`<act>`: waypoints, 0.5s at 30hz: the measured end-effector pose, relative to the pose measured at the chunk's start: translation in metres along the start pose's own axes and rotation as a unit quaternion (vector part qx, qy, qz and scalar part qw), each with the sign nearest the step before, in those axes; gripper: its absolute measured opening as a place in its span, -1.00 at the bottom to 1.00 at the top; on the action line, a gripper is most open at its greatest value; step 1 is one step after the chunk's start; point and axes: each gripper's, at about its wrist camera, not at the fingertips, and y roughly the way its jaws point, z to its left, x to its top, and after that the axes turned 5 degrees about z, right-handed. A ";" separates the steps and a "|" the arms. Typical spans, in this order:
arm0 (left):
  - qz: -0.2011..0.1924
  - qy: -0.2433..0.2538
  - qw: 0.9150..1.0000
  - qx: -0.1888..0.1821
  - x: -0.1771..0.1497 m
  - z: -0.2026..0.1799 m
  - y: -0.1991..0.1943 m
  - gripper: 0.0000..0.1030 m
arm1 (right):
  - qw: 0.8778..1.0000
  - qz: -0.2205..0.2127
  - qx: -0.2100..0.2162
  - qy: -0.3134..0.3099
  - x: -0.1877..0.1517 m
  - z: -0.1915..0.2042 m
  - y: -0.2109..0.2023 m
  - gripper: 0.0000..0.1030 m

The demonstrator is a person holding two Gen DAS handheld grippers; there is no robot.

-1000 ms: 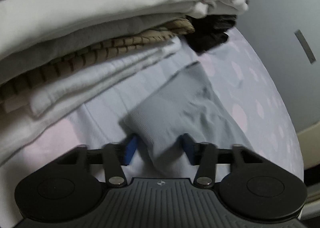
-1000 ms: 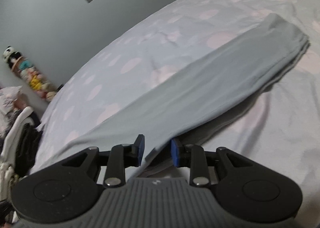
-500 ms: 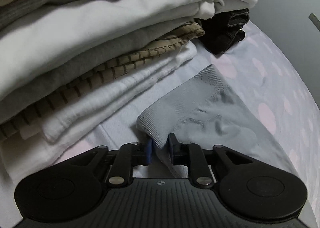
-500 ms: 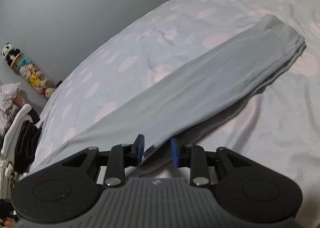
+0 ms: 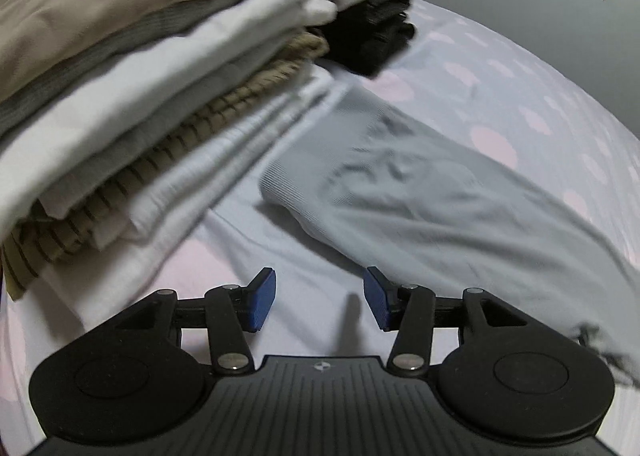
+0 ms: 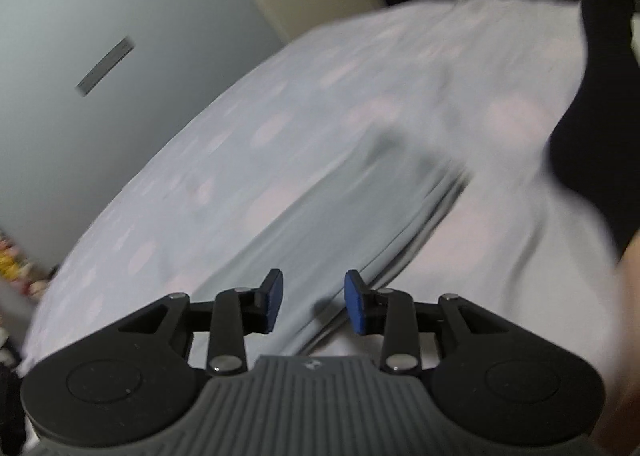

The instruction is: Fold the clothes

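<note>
Both hand-held grippers, left (image 5: 319,298) and right (image 6: 314,302), have released the garment (image 5: 420,192); jaws opening, empty, stack (image 5: 160,76) at ten o'clock.

Stack of folded clothes (image 5: 168,96) blocks 9–12 o'clock; grey garment (image 5: 440,192) lies at 1–3; bare bed sheet (image 5: 304,280) free at 12 near left tongs (image 5: 319,298).

Both units same build: left black plastic gripper (image 5: 319,299) and right gripper (image 6: 314,302), blue pads (image 5: 262,299), silver pivot screws, ribbed grey housing.
</note>
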 end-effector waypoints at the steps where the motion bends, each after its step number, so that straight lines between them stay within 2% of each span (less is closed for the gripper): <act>1: -0.002 0.007 1.000 0.001 -0.002 -0.005 -0.001 0.11 | 1.000 -0.004 -0.008 0.003 0.007 -0.012 0.005 -0.25; 6: -0.003 0.023 1.000 -0.005 -0.006 -0.027 -0.001 0.11 | 0.995 0.025 0.018 0.093 0.028 -0.051 0.026 -0.19; 8: -0.002 0.025 1.000 -0.011 -0.007 -0.035 0.000 0.11 | 0.995 0.032 0.012 0.090 0.034 -0.053 0.033 -0.05; 11: -0.002 0.033 0.999 -0.017 -0.010 -0.047 0.000 0.11 | 0.995 0.022 -0.009 0.098 0.041 -0.062 0.036 -0.04; 15: -0.005 0.035 0.999 -0.029 -0.015 -0.061 -0.001 0.10 | 0.989 0.019 0.007 0.143 0.043 -0.077 0.041 -0.05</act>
